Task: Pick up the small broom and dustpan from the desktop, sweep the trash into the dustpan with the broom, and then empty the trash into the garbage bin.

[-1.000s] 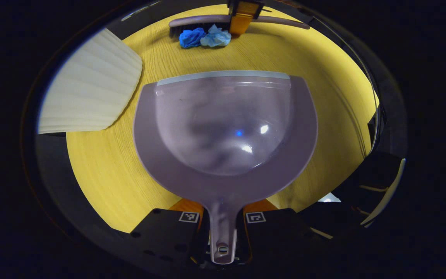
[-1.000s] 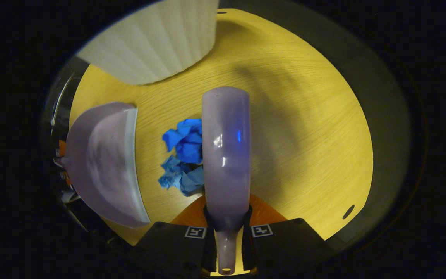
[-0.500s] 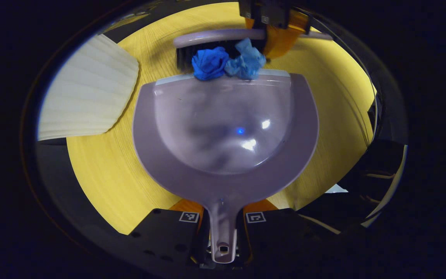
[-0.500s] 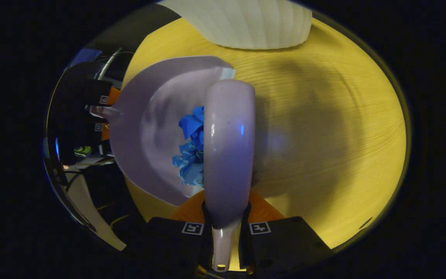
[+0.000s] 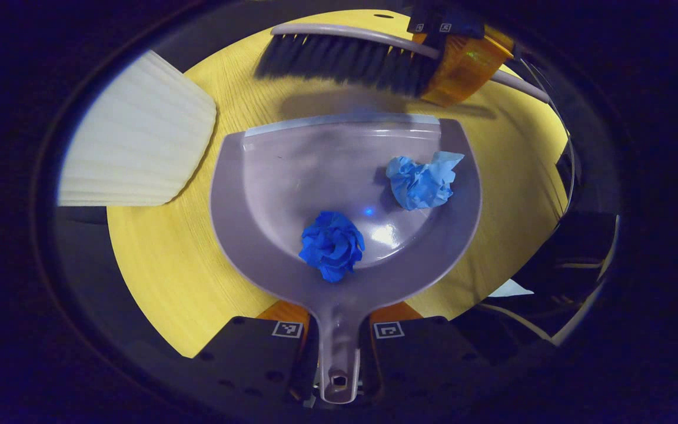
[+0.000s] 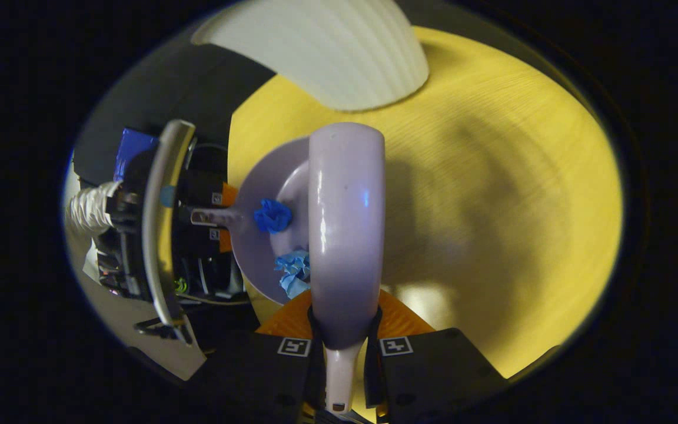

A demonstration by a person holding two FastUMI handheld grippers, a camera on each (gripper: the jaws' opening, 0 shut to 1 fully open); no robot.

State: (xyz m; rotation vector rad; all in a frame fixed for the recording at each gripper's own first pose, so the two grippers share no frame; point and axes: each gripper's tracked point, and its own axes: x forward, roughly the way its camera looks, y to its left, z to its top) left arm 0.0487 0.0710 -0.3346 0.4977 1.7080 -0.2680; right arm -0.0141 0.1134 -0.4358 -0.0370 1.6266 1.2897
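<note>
I can read no words, brand names or numbers anywhere here. The only signs I see are small square black-and-white fiducial markers (image 5: 287,329), two on the left gripper (image 5: 339,353) beside the dustpan handle (image 5: 338,347), and two on the right gripper (image 6: 345,365) beside the broom handle (image 6: 339,377). Their patterns carry no readable characters.

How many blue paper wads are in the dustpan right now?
2. The dark blue wad sits near the handle end of the dustpan; the light blue wad lies nearer its open lip. In the right gripper view, the broom could hide another.
</note>
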